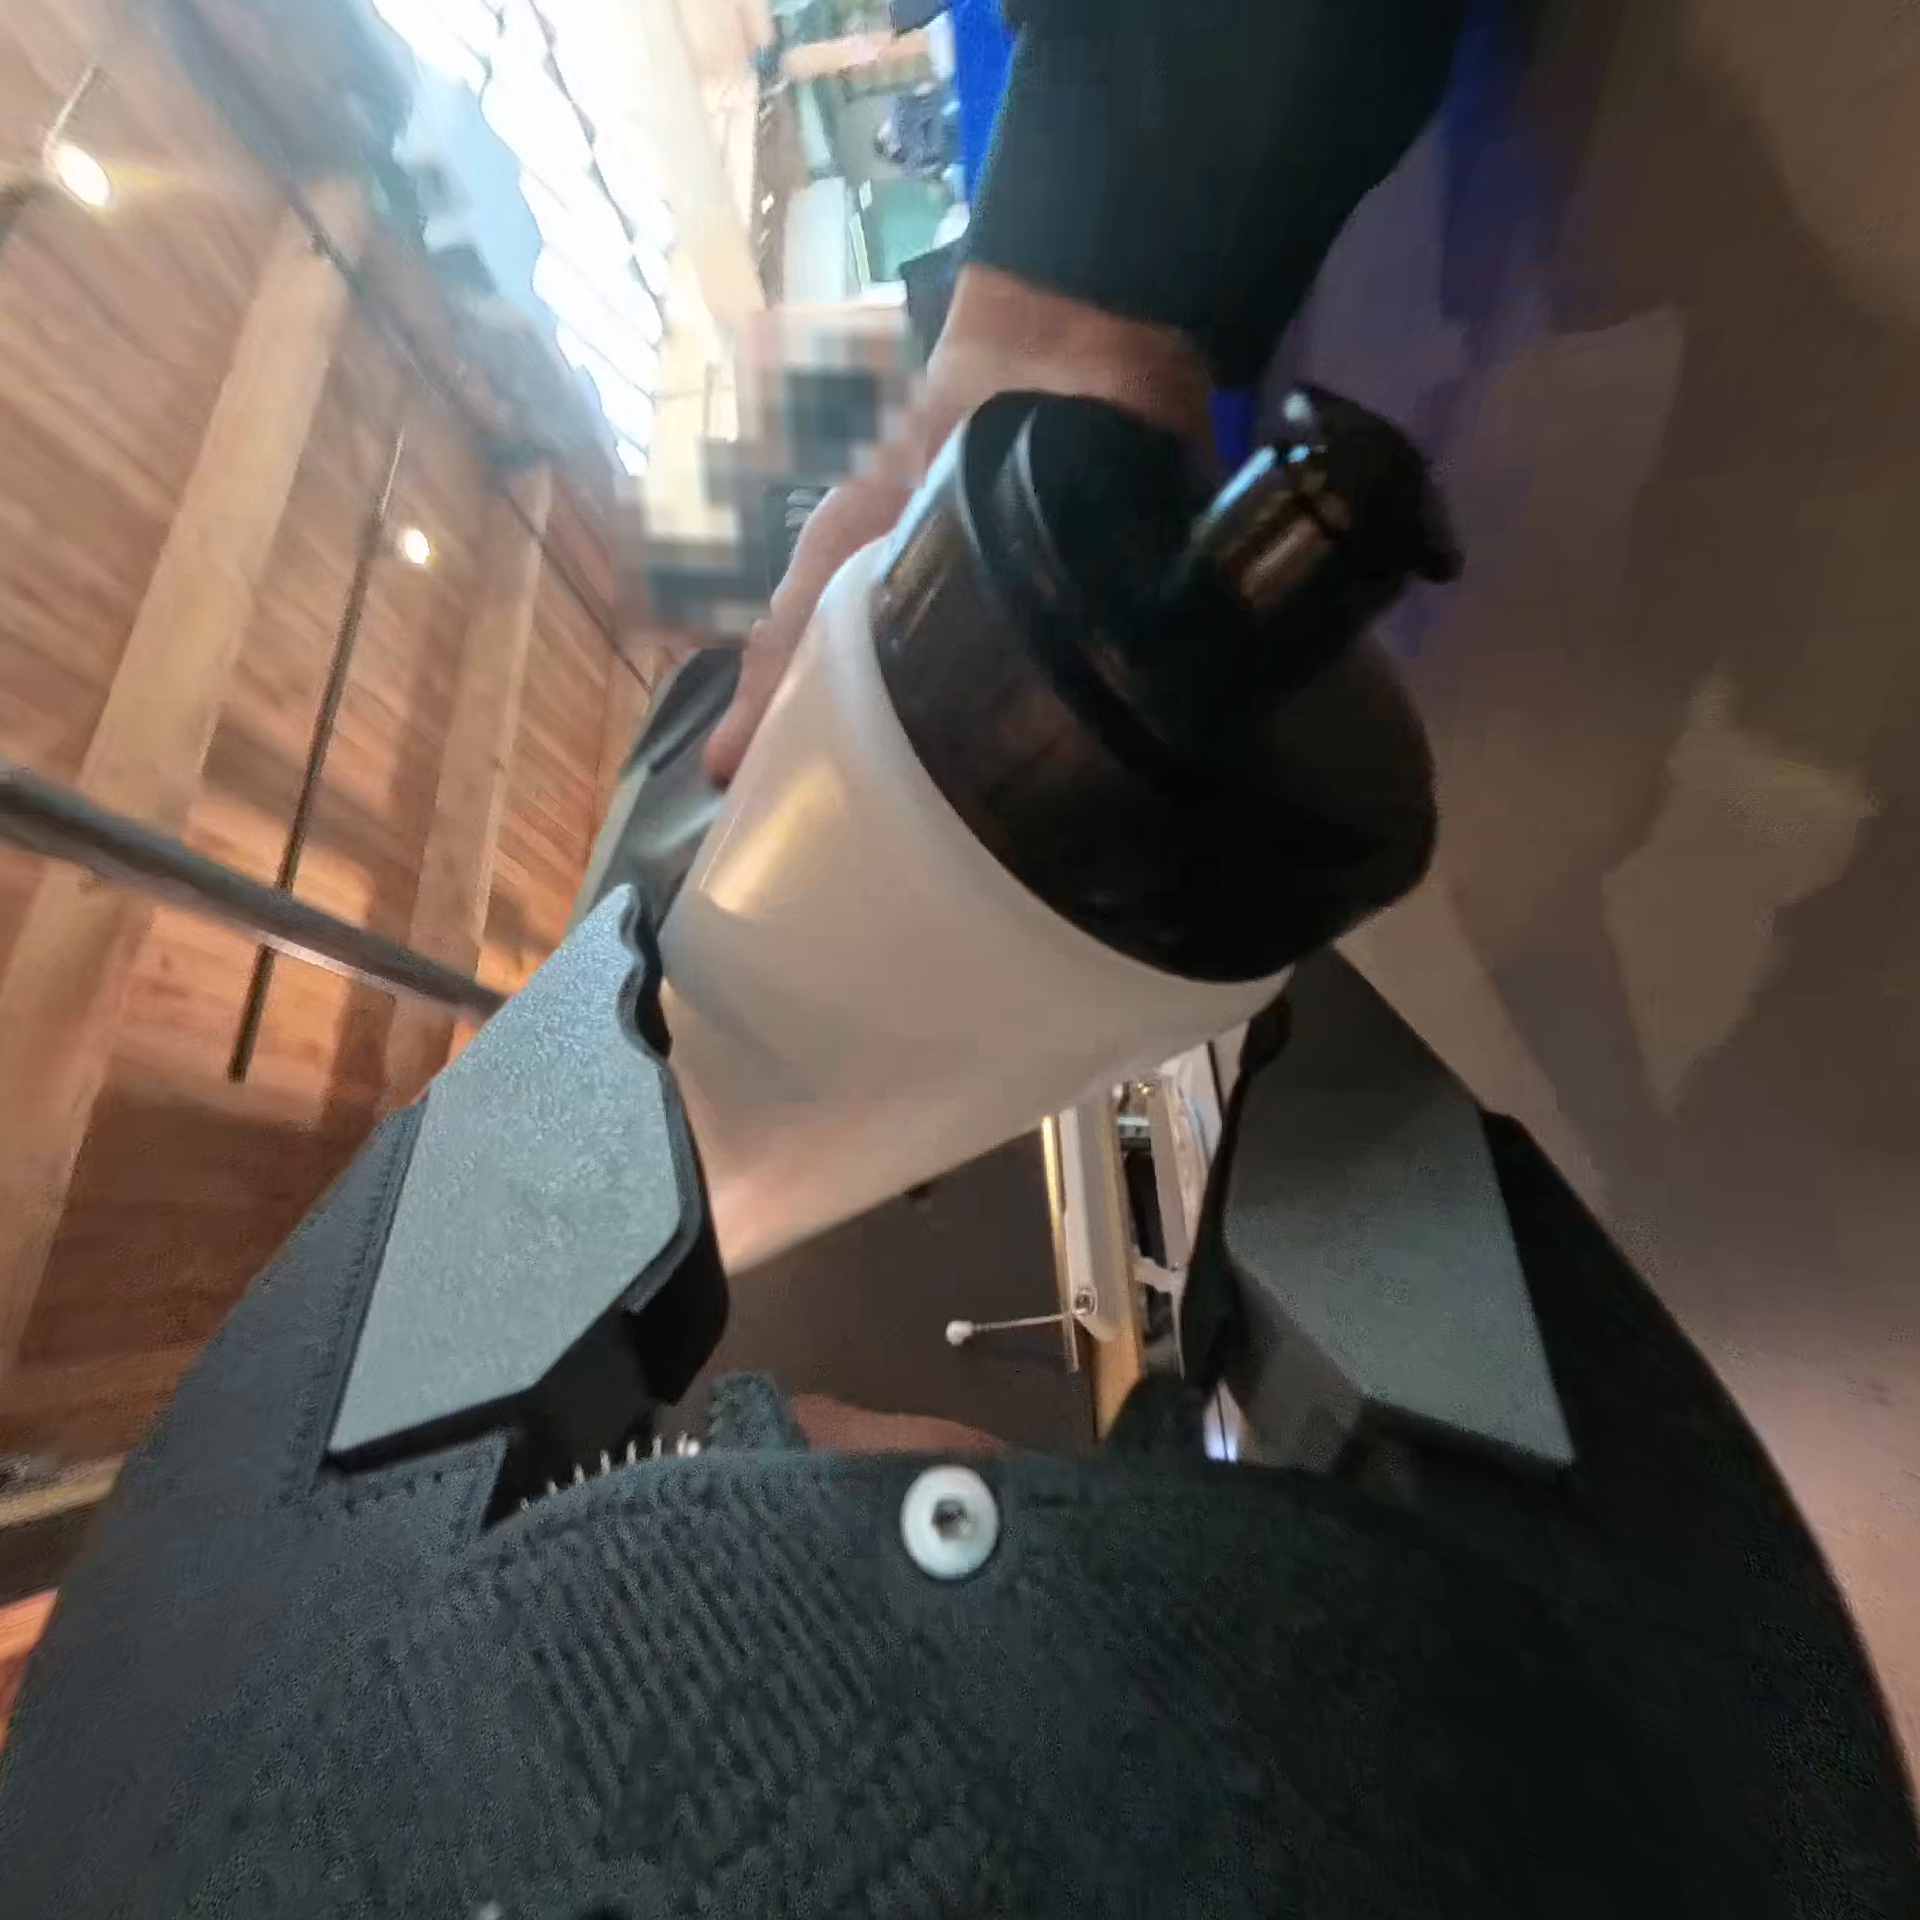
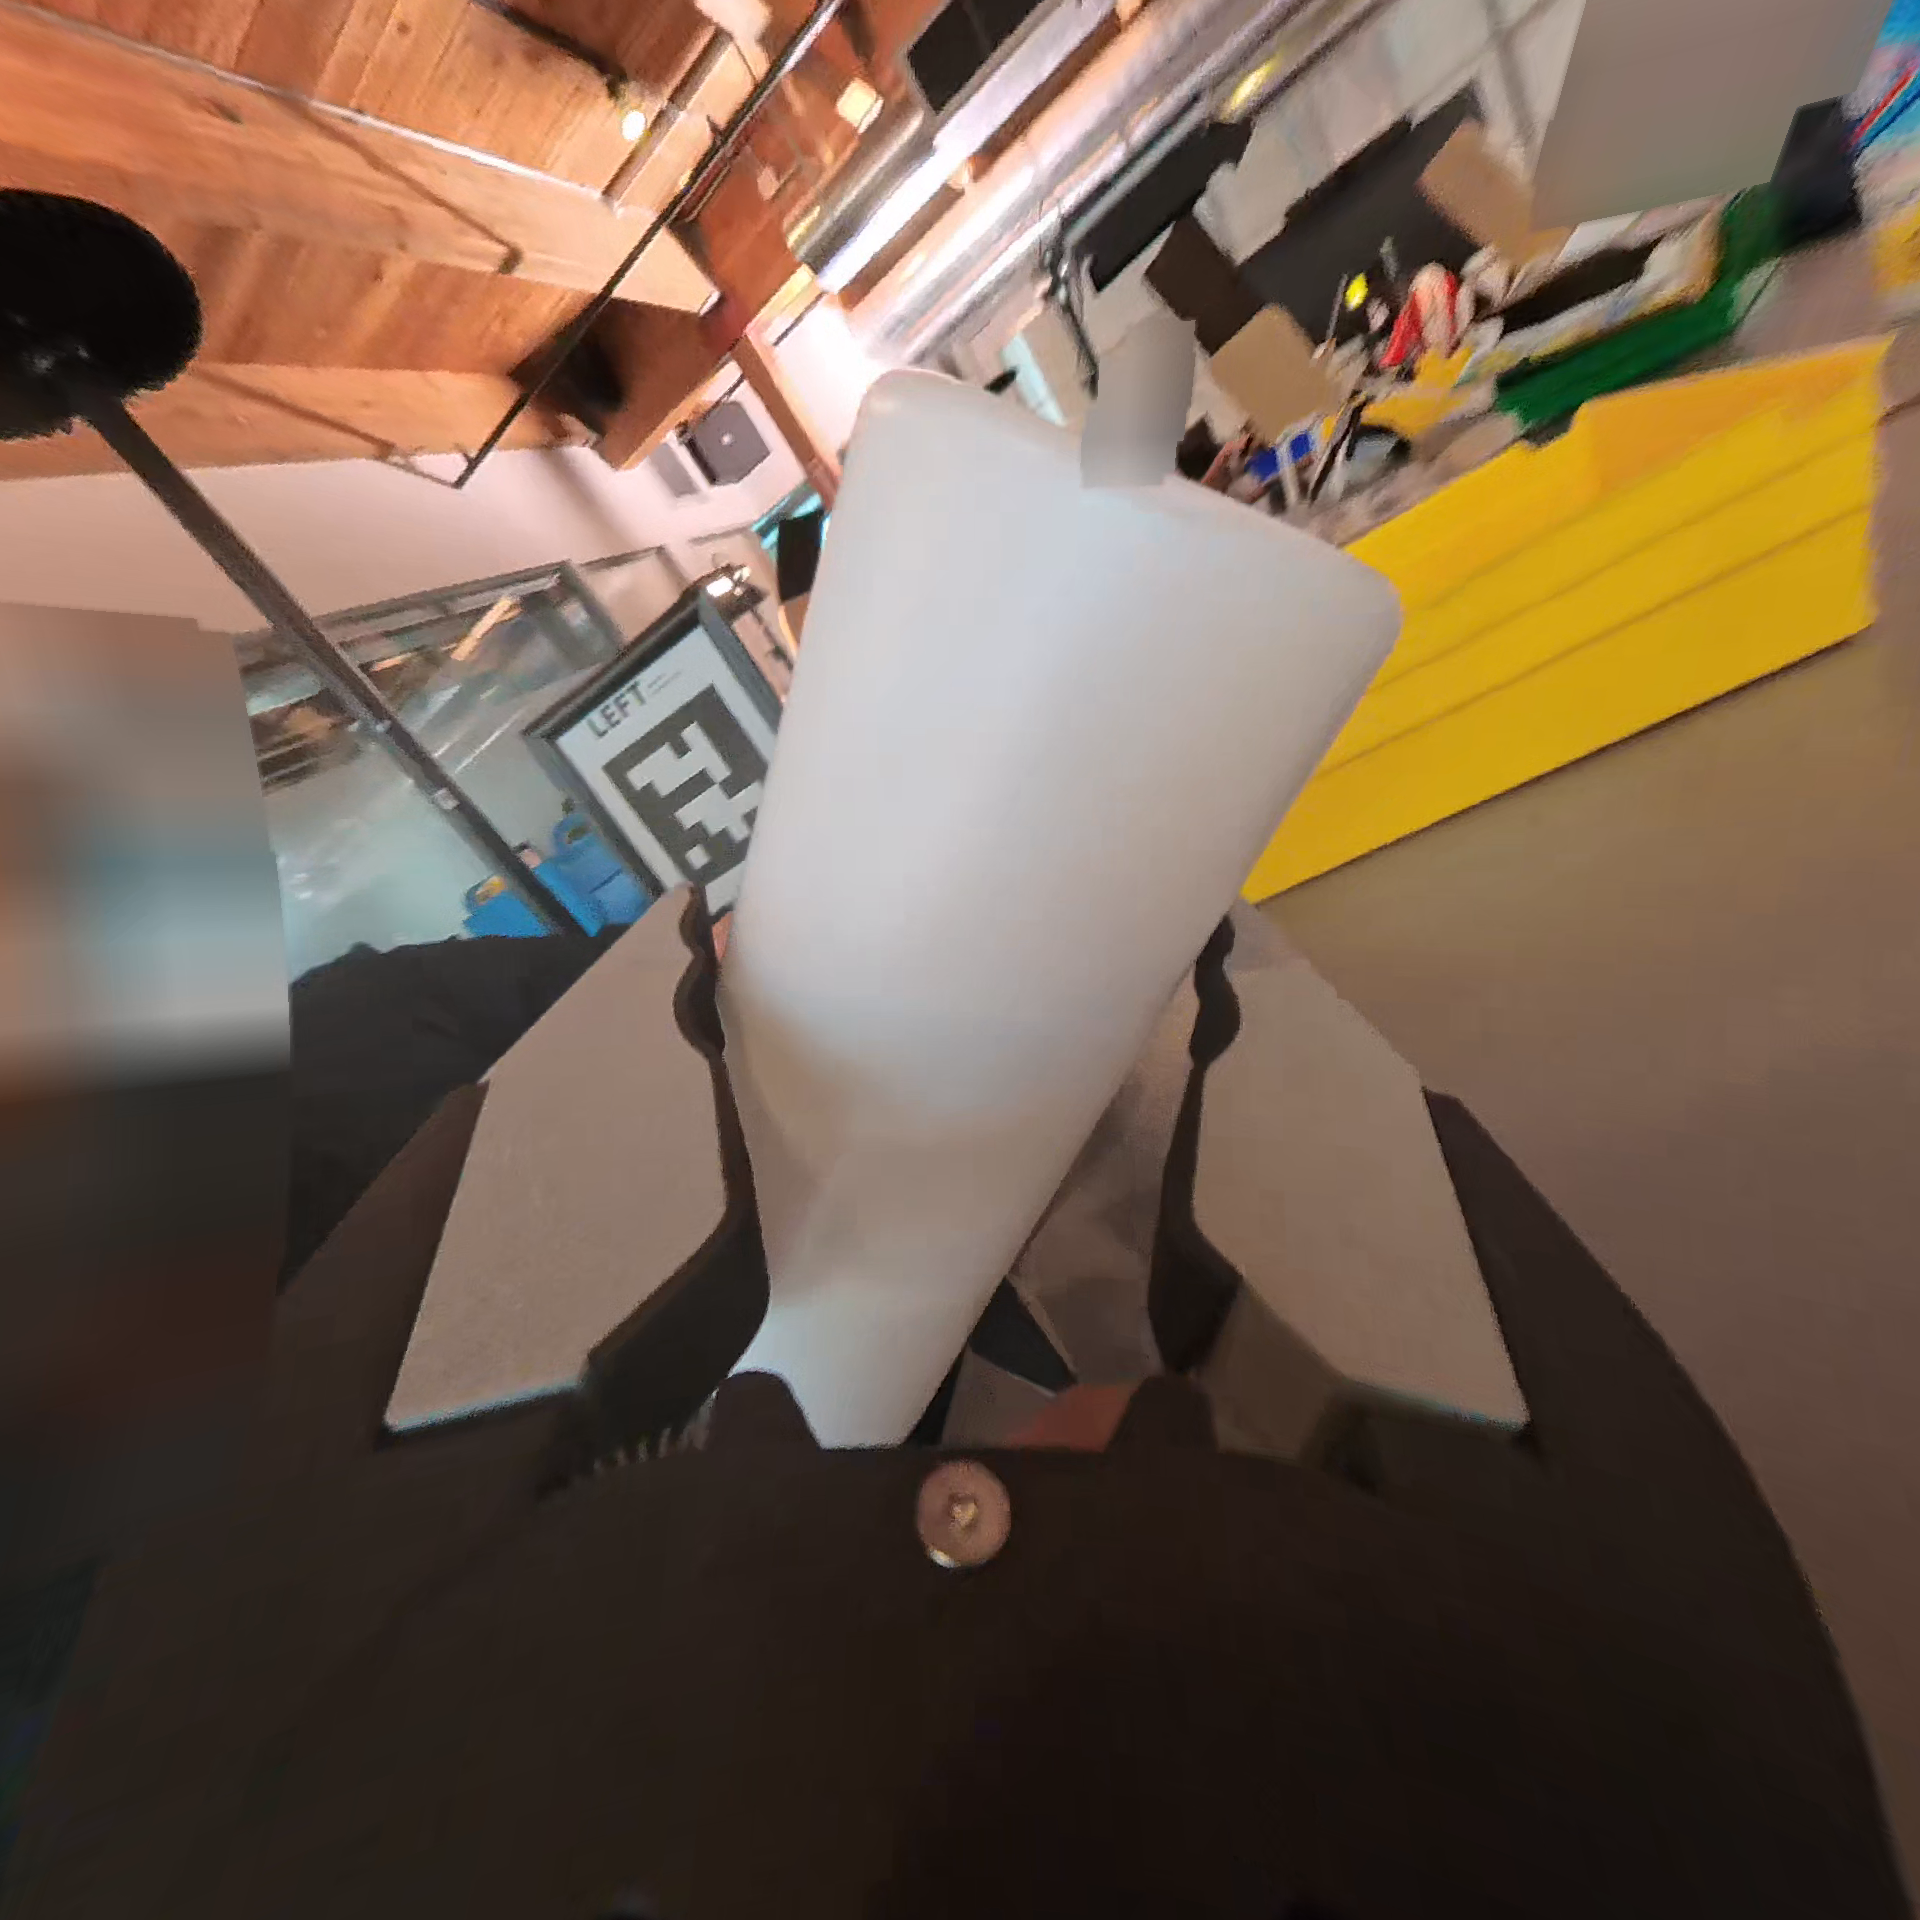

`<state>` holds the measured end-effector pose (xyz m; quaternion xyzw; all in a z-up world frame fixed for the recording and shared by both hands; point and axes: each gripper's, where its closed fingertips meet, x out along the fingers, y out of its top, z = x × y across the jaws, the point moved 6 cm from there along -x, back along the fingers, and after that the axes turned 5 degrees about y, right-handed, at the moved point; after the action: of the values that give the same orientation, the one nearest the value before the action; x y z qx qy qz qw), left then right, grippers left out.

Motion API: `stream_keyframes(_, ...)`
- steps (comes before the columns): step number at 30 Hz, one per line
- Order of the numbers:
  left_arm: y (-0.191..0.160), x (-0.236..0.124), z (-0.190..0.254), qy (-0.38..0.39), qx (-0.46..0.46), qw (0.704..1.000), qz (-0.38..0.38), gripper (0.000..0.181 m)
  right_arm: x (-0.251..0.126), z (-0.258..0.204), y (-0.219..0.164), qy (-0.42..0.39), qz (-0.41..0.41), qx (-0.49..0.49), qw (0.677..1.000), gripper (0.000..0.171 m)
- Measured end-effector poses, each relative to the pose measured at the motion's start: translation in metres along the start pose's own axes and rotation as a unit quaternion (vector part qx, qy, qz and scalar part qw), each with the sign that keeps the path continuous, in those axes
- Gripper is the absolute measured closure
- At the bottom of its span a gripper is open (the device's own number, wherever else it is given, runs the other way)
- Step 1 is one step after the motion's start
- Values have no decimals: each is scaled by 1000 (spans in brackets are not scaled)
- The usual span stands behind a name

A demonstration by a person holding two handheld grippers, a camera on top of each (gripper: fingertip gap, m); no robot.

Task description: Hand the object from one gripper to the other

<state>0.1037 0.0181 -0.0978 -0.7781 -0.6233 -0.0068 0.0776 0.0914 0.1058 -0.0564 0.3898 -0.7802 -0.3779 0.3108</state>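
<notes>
Between the jaws of the left gripper (image 1: 951, 1049) and right gripper (image 2: 956, 987) sat a white bottle (image 1: 935, 914); both looked closed on its smooth, probably slippery, rigid body, best gripped mid-body.

Both of my wrist views smear with motion blur and bend at the wide-angle edges. Daylight blows out the window band (image 1: 582, 208) in the left view; small ceiling lamps (image 1: 78, 171) glow. The white bottle (image 2: 1039, 779) looks soft and overexposed, the near gripper bodies dark.
</notes>
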Motion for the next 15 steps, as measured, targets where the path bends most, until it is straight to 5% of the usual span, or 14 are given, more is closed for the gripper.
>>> stream_keyframes(1, -5, 0, -1, 9, -3, 1000, -13, 69, -4, -1, 3, -11, 10, -12, 1000, 81)
stream_keyframes(4, -17, -5, -5, 11, -95, 994, -52, 68, -15, -3, 16, -47, 46, -48, 997, 81)
stream_keyframes(8, -48, -29, -4, -33, -290, 952, -88, 103, -48, -22, 44, -94, 136, -142, 976, 81)
stream_keyframes(11, -73, -42, -10, -57, -497, 858, -115, 103, -60, -38, 53, -170, 147, -246, 943, 82)
stream_keyframes(15, -72, -33, -23, -106, -682, 715, -110, 86, -36, -48, 42, -273, 54, -401, 873, 83)
